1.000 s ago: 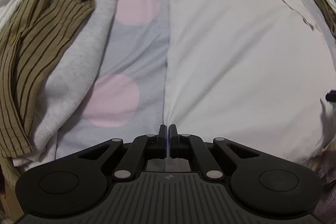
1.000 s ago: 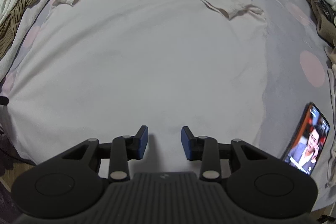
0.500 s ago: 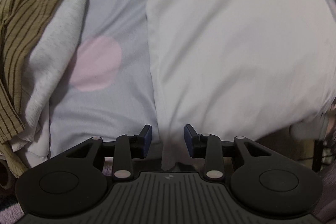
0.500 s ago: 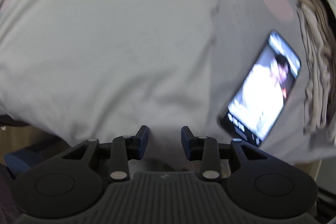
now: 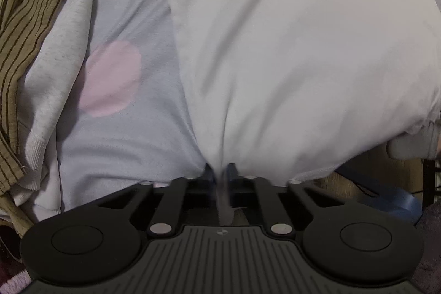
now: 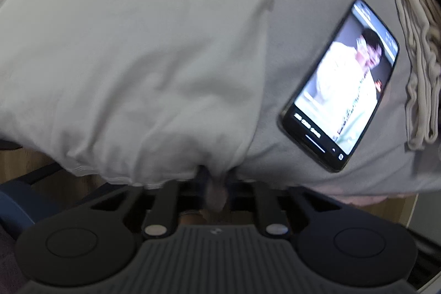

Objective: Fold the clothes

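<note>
White cotton, the T-shirt (image 5: 289, 46) lies spread flat over the spotted grey sheet (image 5: 121, 90) of the bed, its hem hanging off the near edge, and I hold that hem at two corners: my left claw (image 5: 220, 172) has just closed on a pinch of it, my right claw (image 6: 212, 175) likewise. Both bites look thin to me, so a quick lift could pull the fabric free on one side and skew the fold. Dragging the shirt might also rumple the sheet beneath. At my left the striped brown garment (image 5: 24, 26) could snag a sleeve. Smallest worry: the phone (image 6: 341, 84) lying just beside the shirt's right edge could get swept along.
</note>
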The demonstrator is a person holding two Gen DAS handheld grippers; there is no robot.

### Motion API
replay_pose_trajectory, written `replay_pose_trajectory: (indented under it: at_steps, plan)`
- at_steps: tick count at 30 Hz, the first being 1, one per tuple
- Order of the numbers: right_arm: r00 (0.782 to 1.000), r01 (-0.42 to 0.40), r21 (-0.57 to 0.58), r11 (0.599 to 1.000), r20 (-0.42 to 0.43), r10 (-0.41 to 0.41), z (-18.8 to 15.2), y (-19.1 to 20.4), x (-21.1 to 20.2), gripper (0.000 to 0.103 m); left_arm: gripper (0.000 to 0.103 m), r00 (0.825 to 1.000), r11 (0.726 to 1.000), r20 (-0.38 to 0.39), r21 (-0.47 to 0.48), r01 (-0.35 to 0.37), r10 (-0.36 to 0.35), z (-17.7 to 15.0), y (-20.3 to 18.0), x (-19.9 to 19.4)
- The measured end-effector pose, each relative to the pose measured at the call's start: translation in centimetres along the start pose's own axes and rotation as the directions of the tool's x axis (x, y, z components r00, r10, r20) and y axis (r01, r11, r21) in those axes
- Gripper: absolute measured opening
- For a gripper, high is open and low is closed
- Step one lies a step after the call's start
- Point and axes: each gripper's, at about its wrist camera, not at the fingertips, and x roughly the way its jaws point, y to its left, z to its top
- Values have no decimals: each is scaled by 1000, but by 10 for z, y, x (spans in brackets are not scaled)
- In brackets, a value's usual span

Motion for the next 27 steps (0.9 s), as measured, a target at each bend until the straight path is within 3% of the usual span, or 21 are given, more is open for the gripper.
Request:
replay_pose_trajectory:
  at_steps: [6, 12, 18, 23, 27]
  plan:
    - [1000, -23, -23, 999, 20, 23, -5, 6, -33, 4, 1, 997, 996, 11, -24, 80, -80, 3, 12, -28]
    - [980, -109, 7, 994, 168, 106, -3, -15, -95, 4, 1, 981, 986, 116, -26, 162, -158, 20, 38, -71]
    - [944, -105, 57, 993, 320, 81, 37, -32, -122, 4, 1, 964, 989, 236, -58, 136, -119, 79, 52, -87]
    - [924, -126, 129, 984, 376, 69, 86, -55, -104, 4, 1, 952, 987, 292, -100, 125, -91, 97, 71, -85]
    - [924, -129, 180, 975, 380, 52, 120, -59, -77, 4, 1, 945, 988, 323, -125, 90, -45, 115, 80, -67]
